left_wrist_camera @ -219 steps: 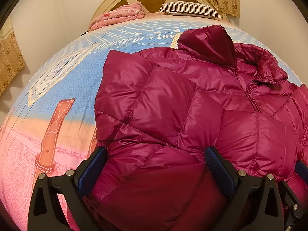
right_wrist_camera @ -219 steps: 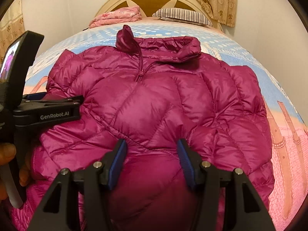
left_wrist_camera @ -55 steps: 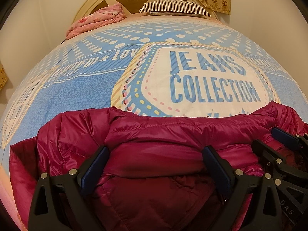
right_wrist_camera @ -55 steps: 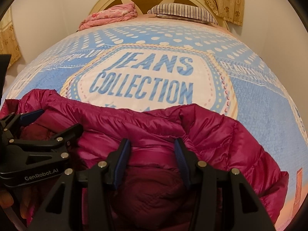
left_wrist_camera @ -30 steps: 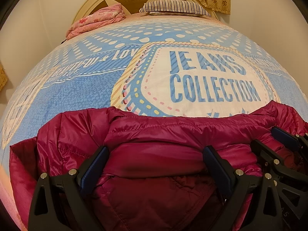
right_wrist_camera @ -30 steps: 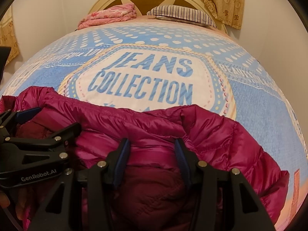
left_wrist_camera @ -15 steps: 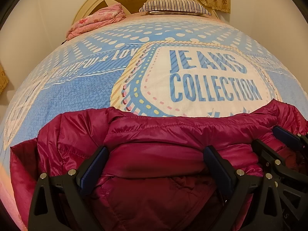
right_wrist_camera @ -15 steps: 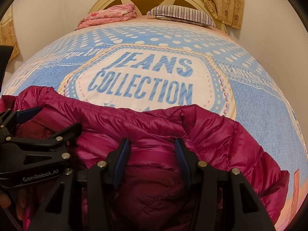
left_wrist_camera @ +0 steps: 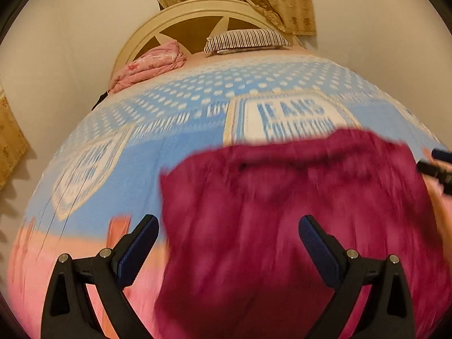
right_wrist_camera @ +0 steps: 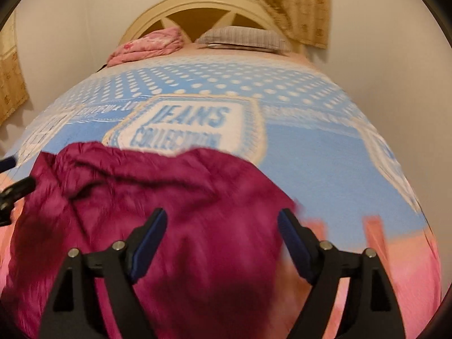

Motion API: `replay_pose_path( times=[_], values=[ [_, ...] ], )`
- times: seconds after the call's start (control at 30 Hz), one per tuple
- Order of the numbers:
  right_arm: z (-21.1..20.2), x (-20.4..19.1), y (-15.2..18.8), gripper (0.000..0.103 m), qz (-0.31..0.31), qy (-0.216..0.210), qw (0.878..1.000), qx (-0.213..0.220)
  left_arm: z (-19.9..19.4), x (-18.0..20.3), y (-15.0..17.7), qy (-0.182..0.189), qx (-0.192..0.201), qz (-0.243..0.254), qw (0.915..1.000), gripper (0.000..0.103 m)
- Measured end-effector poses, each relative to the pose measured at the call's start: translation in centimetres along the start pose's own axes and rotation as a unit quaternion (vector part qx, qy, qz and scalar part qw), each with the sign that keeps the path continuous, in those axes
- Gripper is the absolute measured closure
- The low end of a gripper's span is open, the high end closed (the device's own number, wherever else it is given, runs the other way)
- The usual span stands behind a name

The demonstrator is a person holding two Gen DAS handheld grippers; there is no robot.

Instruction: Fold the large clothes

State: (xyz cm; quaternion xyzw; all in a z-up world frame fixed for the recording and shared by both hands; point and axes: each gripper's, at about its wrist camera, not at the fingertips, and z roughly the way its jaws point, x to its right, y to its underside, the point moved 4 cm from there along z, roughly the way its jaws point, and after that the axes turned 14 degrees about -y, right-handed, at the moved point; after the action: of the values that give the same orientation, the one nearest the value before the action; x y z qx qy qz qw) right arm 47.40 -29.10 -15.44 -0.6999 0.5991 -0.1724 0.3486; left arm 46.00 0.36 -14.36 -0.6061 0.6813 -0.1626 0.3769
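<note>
Magenta puffer jacket (left_wrist_camera: 296, 226) lies bunched on the bed (right_wrist_camera: 325, 155), lower centre of both frames — blurred. Left gripper (left_wrist_camera: 228, 237) spread wide, nothing pinched. Right gripper (right_wrist_camera: 223, 228) jaws opening — pads clear of fabric.

- Warm, yellowish indoor light, fairly even, no harsh glare anywhere.
- Both views are heavily smeared: the jacket (left_wrist_camera: 296, 226) between the jaws is just a magenta blur, no stitching visible.
- Lettering on the bedspread (right_wrist_camera: 310, 152) beyond the jaws is ghosted.
- The headboard (left_wrist_camera: 197, 19) far ahead looks sharper.
- Strong fisheye bulge, with black corners.
- Soft curtain (left_wrist_camera: 11, 147) shadow on the left wall.
</note>
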Motion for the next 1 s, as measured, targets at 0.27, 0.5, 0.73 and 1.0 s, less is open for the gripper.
replay_pose_path(
  times=[0.27, 0.5, 0.73, 1.0],
  values=[
    [-8.5, 0.5, 12.3, 0.017, 0.015, -0.019, 0.999, -0.039, -5.5, -4.3, 13.0, -0.040, -0.020, -0.005, 0.9990, 0.003],
    [-12.3, -0.2, 20.0, 0.017, 0.049, -0.013, 0.997, -0.052, -7.7, -5.3, 19.6, -0.050, -0.038, -0.015, 0.9979, 0.003],
    [-15.0, -1.7, 24.1, 0.017, 0.055, -0.005, 0.998, -0.043, -9.4, -5.2, 23.4, -0.036, -0.051, -0.039, 0.9973, 0.003],
    [-16.8, -3.3, 28.7, 0.026, 0.074, -0.033, 0.995, -0.050, -11.0, -4.8, 26.0, -0.019, -0.051, -0.036, 0.9979, 0.003]
  ],
)
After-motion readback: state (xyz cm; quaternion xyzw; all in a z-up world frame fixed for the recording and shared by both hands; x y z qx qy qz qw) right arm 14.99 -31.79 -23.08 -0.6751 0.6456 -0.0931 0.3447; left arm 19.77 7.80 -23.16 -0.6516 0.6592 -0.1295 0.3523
